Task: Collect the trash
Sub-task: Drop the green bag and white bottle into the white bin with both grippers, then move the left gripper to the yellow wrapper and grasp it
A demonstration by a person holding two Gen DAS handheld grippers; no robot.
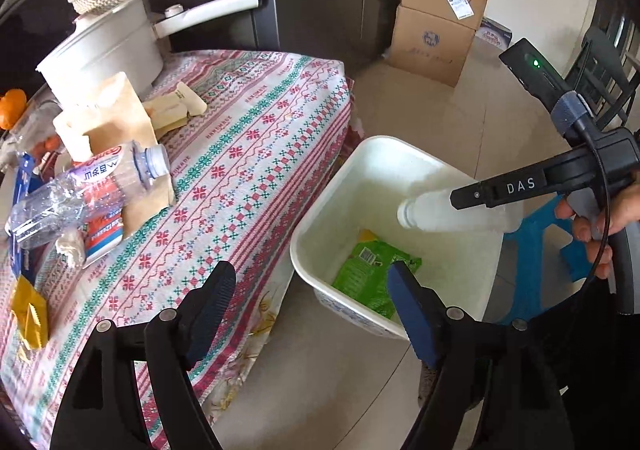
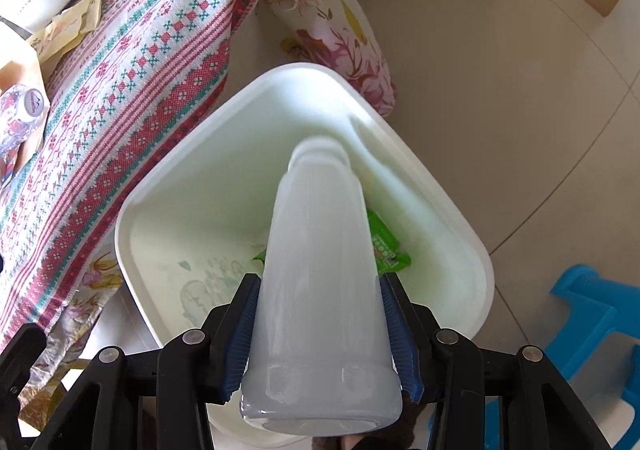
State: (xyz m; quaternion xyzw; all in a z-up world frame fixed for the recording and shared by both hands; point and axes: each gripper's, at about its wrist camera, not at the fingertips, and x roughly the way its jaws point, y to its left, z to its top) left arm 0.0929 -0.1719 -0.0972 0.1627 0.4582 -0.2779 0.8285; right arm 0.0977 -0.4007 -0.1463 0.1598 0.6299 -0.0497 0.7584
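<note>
Milky white plastic fills the middle of the right wrist view: a frosted bottle (image 2: 320, 290) lies gripped near its base by the right gripper (image 2: 318, 334), both blue pads pressed against its sides, neck pointing forward and down over the open white bin (image 2: 476, 250). Held there, above the bin's mouth, it looks ready to drop beside the green wrapper (image 2: 390, 246) already lying at the bottom. In the left wrist view the left gripper (image 1: 310, 310) hangs released and holding nothing at lower centre, one finger over the patterned tablecloth (image 1: 248, 154), the other over the bin, probably free for the next pick. At the left of that frame more trash waits on the table: a crushed clear bottle (image 1: 88, 190), brown paper (image 1: 116, 118) and a yellow wrapper (image 1: 28, 310).
</note>
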